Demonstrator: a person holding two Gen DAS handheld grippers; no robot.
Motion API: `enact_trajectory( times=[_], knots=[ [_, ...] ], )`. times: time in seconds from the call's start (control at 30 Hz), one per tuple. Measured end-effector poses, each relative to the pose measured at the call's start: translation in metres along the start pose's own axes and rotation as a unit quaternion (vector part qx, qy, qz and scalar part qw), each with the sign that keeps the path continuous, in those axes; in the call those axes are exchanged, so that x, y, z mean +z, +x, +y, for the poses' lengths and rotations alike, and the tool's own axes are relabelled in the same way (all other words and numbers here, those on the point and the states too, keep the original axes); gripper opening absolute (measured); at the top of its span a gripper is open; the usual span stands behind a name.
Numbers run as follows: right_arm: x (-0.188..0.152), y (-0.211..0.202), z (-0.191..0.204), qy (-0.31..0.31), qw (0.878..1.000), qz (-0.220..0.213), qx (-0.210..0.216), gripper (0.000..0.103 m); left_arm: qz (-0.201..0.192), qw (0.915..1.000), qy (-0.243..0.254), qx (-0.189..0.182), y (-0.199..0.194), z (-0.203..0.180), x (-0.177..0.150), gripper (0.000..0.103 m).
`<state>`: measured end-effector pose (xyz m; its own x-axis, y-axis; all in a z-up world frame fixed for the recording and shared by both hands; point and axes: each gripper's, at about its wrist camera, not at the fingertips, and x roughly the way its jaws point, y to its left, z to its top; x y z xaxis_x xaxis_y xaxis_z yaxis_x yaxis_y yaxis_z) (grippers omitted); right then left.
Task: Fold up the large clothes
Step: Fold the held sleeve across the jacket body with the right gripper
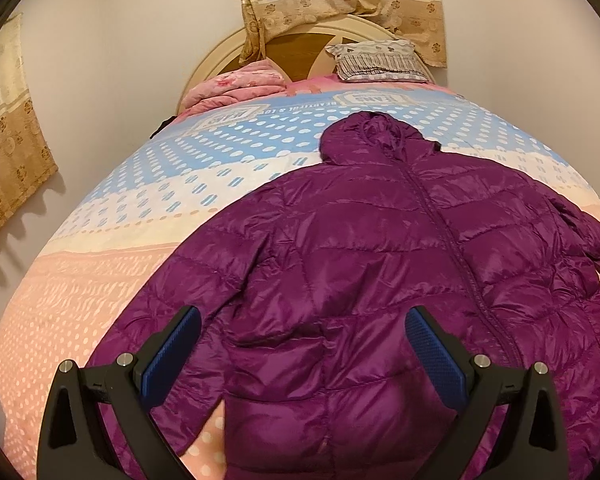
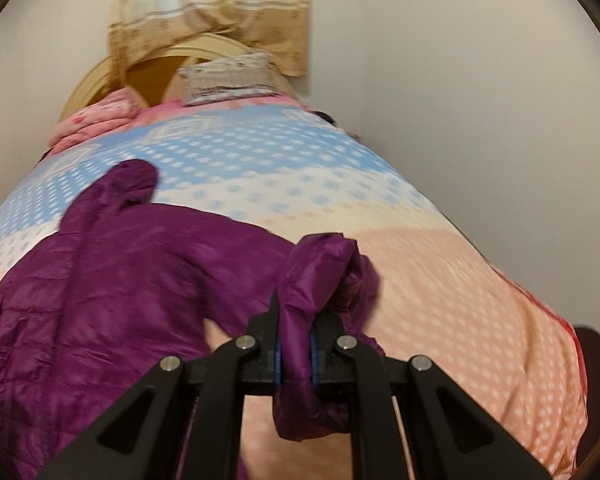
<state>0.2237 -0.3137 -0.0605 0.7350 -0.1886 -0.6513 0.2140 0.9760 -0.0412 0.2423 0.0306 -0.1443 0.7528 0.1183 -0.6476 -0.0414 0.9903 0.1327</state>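
Note:
A purple quilted hooded jacket (image 1: pixel 380 248) lies front up on the bed, zip closed, hood toward the headboard. My left gripper (image 1: pixel 302 344) hovers open above its lower left part, blue pads wide apart with nothing between them. In the right wrist view the jacket (image 2: pixel 112 280) spreads to the left, and my right gripper (image 2: pixel 296 356) is shut on the end of the jacket's sleeve (image 2: pixel 320 264), which is lifted off the bed and bunches over the fingers. The picture there is motion-blurred.
The bed cover (image 1: pixel 112 264) is pink, cream and blue with white dots. A folded pink blanket (image 1: pixel 240 84) and a grey pillow (image 1: pixel 380 62) lie by the round headboard (image 1: pixel 216 60). Curtains (image 1: pixel 340 0) hang behind. White walls flank the bed.

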Motion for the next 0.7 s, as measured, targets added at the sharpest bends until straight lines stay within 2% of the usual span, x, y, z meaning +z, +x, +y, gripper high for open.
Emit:
enact_trajectory(
  times=[0.3, 0.53, 0.7],
  knots=[
    [0.01, 0.02, 0.095, -0.058, 0.997, 0.002, 0.056, 0.012, 0.008, 0.9997, -0.012, 0.019, 0.011, 0.03, -0.004, 0.102],
    [-0.002, 0.036, 0.168, -0.102, 0.99, 0.015, 0.093, 0.012, 0.018, 0.9989, -0.024, 0.037, 0.02, 0.053, -0.011, 0.102],
    [-0.015, 0.045, 0.201, -0.122, 0.987, 0.026, 0.104, 0.012, 0.024, 0.9981, -0.029, 0.049, 0.025, 0.066, -0.014, 0.102]
  ],
)
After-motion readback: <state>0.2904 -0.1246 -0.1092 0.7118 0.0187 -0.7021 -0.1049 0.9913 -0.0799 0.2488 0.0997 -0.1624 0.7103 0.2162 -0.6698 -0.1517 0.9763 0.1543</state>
